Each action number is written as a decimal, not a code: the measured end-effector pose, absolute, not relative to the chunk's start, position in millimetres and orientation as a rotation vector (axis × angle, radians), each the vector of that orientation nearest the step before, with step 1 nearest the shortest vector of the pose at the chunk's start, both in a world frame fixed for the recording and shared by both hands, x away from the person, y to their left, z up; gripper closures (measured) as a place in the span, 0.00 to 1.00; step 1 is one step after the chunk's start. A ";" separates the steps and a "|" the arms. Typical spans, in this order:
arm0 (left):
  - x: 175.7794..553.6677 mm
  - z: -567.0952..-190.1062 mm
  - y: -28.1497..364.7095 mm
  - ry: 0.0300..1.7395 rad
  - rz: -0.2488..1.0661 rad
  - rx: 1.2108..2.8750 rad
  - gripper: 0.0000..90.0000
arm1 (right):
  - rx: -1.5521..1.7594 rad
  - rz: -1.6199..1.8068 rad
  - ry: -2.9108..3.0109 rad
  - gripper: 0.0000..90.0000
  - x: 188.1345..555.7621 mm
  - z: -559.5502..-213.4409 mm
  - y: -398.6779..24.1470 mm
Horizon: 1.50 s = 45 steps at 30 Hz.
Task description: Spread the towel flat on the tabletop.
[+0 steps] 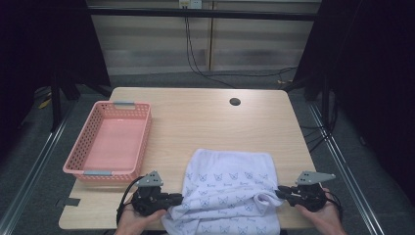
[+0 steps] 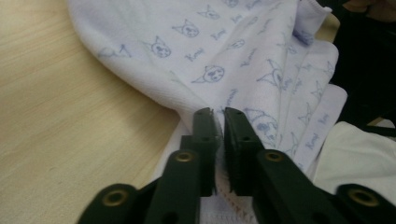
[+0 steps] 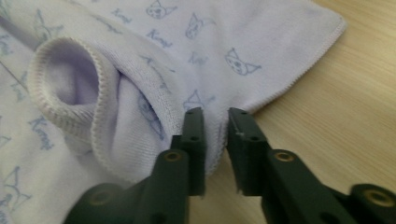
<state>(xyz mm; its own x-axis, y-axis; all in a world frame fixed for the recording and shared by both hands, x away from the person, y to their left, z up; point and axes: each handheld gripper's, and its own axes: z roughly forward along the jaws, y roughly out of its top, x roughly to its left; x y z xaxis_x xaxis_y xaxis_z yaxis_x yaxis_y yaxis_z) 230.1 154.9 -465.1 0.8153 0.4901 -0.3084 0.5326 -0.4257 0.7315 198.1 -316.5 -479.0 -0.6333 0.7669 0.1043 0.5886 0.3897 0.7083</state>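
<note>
A white cloth (image 1: 230, 191) printed with small blue cat faces lies bunched at the table's near edge. My left gripper (image 1: 178, 198) lies level at the cloth's left edge, held in a hand. In the left gripper view the jaws (image 2: 219, 114) stand a narrow gap apart, and the cloth's stitched hem (image 2: 219, 191) runs loosely between them. My right gripper (image 1: 280, 192) is at the cloth's right side. In the right gripper view the jaws (image 3: 215, 114) are open, and the cloth's edge (image 3: 210, 140) rests against one jaw beside a rolled fold (image 3: 70, 88).
A pink plastic basket (image 1: 80, 142) stands at the table's left with nothing in it. A round cable hole (image 1: 235, 102) sits near the far edge of the wooden table (image 1: 195, 117). The cloth's near part hangs over the front edge.
</note>
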 end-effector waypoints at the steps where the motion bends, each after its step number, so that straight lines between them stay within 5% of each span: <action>1: 236.5 -463.7 154.5 0.769 -0.034 2.088 0.78 | 1.202 1.090 2.400 0.72 199.2 -477.9 -316.9; 6: 275.2 -462.2 137.0 0.796 0.143 2.128 0.72 | 1.215 1.140 2.295 0.65 239.7 -470.3 -320.7; 13: 315.3 -473.3 106.3 0.795 0.021 2.070 0.64 | 1.270 1.033 2.279 0.56 311.9 -488.5 -314.5; 19: 333.4 -487.8 99.5 0.857 0.054 2.122 0.61 | 1.309 0.982 2.302 0.55 328.9 -502.6 -308.4; 21: 340.7 -493.4 100.9 0.898 0.052 2.101 0.58 | 1.264 0.999 2.310 0.60 328.2 -505.1 -304.6; 24: 344.1 -496.0 103.0 0.933 0.084 2.099 0.54 | 1.260 1.055 2.339 0.86 326.6 -504.8 -301.4; 26: 346.5 -499.6 104.5 0.945 0.041 2.100 0.55 | 1.251 1.061 2.355 0.94 324.1 -503.4 -300.4; 32: 348.4 -498.2 101.4 0.857 0.000 2.098 0.94 | 1.277 1.132 2.289 0.95 316.4 -489.6 -307.6; 38: 325.8 -460.4 85.0 0.668 0.075 2.027 0.96 | 1.285 1.166 2.264 0.94 313.2 -485.3 -310.4; 41: 306.5 -456.2 54.6 0.518 0.009 2.068 0.95 | 1.293 1.165 2.268 0.94 313.5 -485.5 -312.3; 45: 296.2 -473.7 29.4 0.435 -0.072 2.204 0.82 | 1.286 1.162 2.285 0.94 309.8 -486.7 -312.3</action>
<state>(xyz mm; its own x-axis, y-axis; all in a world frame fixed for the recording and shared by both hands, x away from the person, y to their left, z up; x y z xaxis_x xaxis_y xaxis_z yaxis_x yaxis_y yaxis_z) 296.2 29.4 -473.7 0.9374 0.2838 -0.2017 0.3335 -0.5656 0.7542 309.8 -312.3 -486.7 -0.5681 0.8108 0.1409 0.5914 0.2832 0.7550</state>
